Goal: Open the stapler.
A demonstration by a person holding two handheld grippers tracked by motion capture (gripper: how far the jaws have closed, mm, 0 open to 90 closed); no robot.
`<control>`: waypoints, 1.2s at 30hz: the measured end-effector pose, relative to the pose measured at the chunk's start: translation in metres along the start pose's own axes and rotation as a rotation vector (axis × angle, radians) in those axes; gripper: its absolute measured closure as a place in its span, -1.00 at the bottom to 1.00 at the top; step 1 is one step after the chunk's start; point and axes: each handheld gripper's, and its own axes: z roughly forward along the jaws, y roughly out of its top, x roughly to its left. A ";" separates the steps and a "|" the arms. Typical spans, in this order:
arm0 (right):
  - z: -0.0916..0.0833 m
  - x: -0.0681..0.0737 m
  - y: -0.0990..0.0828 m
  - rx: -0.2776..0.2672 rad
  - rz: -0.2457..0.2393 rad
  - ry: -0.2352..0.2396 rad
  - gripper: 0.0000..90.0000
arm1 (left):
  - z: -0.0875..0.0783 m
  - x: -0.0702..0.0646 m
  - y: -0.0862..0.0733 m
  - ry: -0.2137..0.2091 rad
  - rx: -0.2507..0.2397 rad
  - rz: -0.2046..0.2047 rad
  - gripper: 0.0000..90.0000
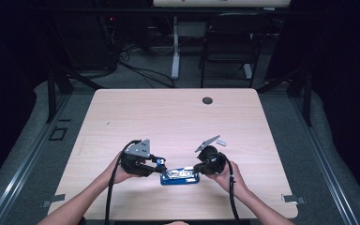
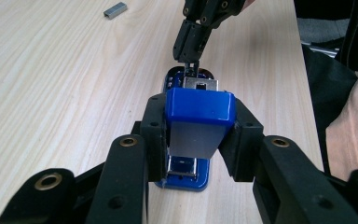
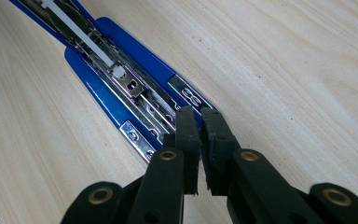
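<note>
Both grippers are at the blue stapler (image 1: 180, 177), which lies near my edge of the table (image 1: 178, 117), between my two hands. My left gripper (image 2: 196, 135) has its jaws clamped on the stapler's raised blue cover (image 2: 200, 108): one black pad presses each side of it, and in the left gripper view the cover stands up between them with its grey underside facing me. In the high view I see the left gripper (image 1: 157, 161) reaching in from the stapler's left end.

My right gripper (image 3: 200, 122) has its jaws drawn narrow, nearly touching, with only a thin slit between the pads. I can't see anything held in that slit. The tips rest at the end of the stapler's open metal magazine (image 3: 135, 88), over the chrome rail and the blue base (image 3: 98, 100); whether they press on the metal I cannot tell. From the left gripper view the right gripper (image 2: 190, 59) comes down onto the far end of the stapler.

Farther out, a small grey strip of staples (image 2: 115, 10) lies loose on the wood, well apart from the stapler, beyond my right hand (image 1: 228, 174) in the high view. A dark round grommet (image 1: 207, 100) sits near the table's far edge.
</note>
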 end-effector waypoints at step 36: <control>0.000 0.000 0.002 0.017 -0.004 -0.003 0.93 | -0.013 0.004 -0.021 -0.007 0.047 -0.031 0.46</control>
